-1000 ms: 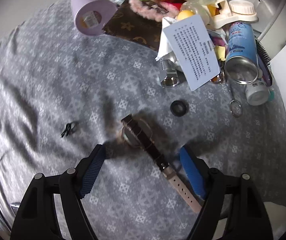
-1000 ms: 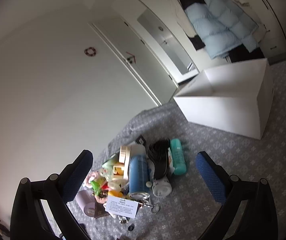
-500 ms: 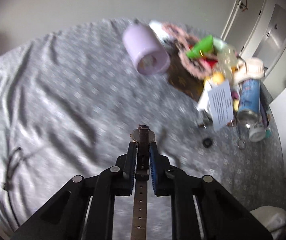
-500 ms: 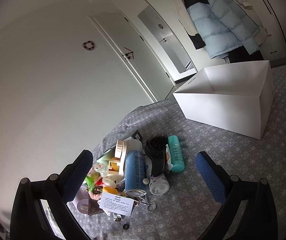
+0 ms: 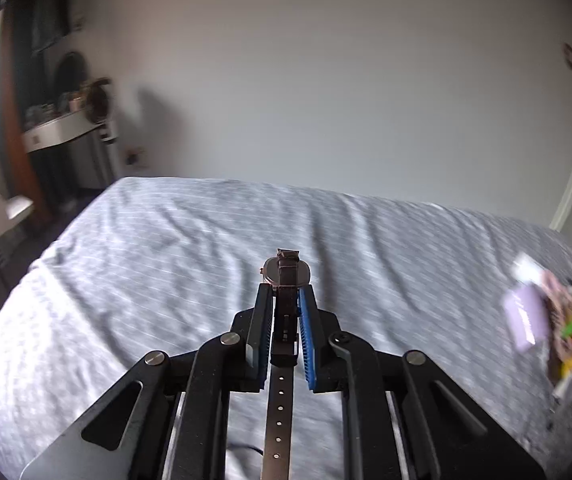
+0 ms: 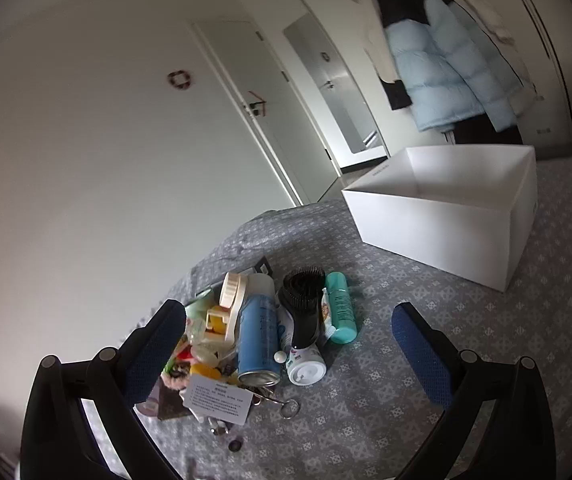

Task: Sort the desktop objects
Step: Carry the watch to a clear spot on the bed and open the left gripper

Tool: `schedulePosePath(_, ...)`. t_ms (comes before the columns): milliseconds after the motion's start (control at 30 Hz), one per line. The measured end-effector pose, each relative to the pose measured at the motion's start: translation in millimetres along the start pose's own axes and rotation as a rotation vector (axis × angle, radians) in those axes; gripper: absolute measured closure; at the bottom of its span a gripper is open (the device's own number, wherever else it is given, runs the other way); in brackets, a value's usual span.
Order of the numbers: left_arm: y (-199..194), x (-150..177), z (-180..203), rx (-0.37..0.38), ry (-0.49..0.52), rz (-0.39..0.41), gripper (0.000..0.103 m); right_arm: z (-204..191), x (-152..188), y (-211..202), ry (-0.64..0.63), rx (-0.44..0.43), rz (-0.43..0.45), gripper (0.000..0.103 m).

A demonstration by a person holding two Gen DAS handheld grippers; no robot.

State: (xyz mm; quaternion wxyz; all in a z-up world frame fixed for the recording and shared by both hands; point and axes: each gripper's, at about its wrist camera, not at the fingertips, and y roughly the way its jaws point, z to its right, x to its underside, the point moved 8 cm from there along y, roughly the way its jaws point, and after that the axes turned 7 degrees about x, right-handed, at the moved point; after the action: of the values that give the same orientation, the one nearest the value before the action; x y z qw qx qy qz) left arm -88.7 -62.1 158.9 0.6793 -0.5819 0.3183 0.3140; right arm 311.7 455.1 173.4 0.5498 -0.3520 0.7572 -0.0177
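My left gripper is shut on a brown-strapped wristwatch, held above the grey patterned bedspread; the watch face pokes past the fingertips and the strap hangs back between the arms. My right gripper is open and empty, above a pile of objects: a blue spray can, a black hairbrush, a teal bottle, a white card and a key ring. The pile shows blurred at the right edge of the left wrist view.
An open white box stands on the bedspread beyond the pile, at the right. A small black ring lies near the card. Doors and hanging coats are behind. A side table stands by the wall at the left.
My left gripper closed on the watch, lifted it off the bedspread and swung left, away from the pile. My right gripper stayed open and drifted slightly closer to the pile.
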Motion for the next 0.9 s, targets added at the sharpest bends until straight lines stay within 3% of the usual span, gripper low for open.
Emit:
schedulePosePath(267, 57.8, 5.0, -133.6, -0.188, -0.081, -0.039, 0.091, -30.3, 13.9, 2.0, -0.128, 0.009, -0.003, 0.0)
schedulePosePath(467, 101.4, 35.1, -187.7, -0.259, -0.127, -0.106, 0.09, -48.6, 26.6, 10.5, -0.21, 0.014, -0.032, 0.0)
schedulePosePath(500, 106.7, 41.7, -194.4, -0.265, -0.14, -0.124, 0.087, -50.6, 28.6, 11.8, -0.22, 0.016, -0.036, 0.0)
schedulePosePath(533, 112.0, 50.5, -202.1, -0.28, -0.158, -0.151, 0.076, -53.0, 30.6, 12.8, -0.232, 0.016, -0.039, 0.0)
schedulePosePath(567, 114.8, 56.3, -206.1, -0.291, -0.171, -0.173, 0.057, -55.4, 32.0, 13.5, -0.239, 0.014, -0.041, 0.0)
schedulePosePath(633, 115.2, 60.1, -212.9, -0.313, -0.183, -0.188, 0.028, -57.6, 34.6, 15.4, -0.248, 0.014, -0.049, 0.0)
schedulePosePath(767, 94.4, 44.7, -208.3, -0.318, -0.104, -0.097, 0.017, -58.9, 37.6, 17.8, -0.252, 0.021, -0.059, 0.0)
schedulePosePath(900, 79.6, 44.4, -201.0, -0.27, -0.017, -0.131, 0.017, -58.1, 36.6, 14.8, -0.25, 0.01, -0.056, 0.0)
